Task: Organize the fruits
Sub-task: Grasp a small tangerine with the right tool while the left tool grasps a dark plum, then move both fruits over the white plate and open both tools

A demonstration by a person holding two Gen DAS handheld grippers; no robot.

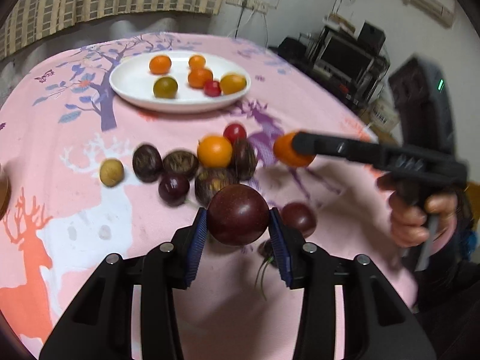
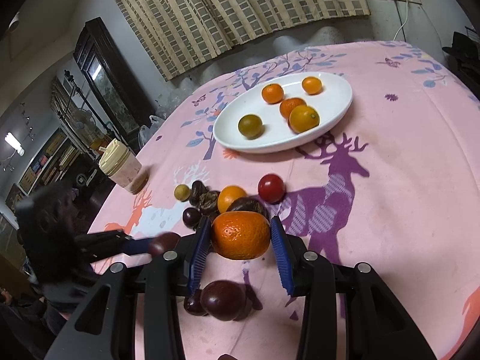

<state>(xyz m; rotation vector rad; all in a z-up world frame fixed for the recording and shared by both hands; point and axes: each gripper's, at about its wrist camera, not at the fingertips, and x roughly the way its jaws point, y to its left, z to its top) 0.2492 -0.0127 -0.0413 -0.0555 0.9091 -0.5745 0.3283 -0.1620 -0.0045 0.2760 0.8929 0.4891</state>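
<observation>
My left gripper (image 1: pixel 238 225) is shut on a dark purple passion fruit (image 1: pixel 238 214) and holds it above the pink tablecloth. My right gripper (image 2: pixel 240 237) is shut on an orange mandarin (image 2: pixel 241 234); in the left wrist view this mandarin (image 1: pixel 288 151) hangs over the table at the right. A white plate (image 1: pixel 132 90) at the far side holds several orange fruits, a greenish one (image 1: pixel 165 87) and a red tomato (image 1: pixel 212 88). A loose pile of dark fruits (image 1: pixel 180 165), an orange (image 1: pixel 214 151) and a red tomato (image 1: pixel 234 132) lies mid-table.
A small yellow-brown fruit (image 1: pixel 111 172) lies left of the pile. More purple fruits (image 2: pixel 222 300) lie under my right gripper. A lidded jar (image 2: pixel 123 169) stands near the table's left edge. The table edge drops off toward shelves and electronics (image 1: pixel 345 57).
</observation>
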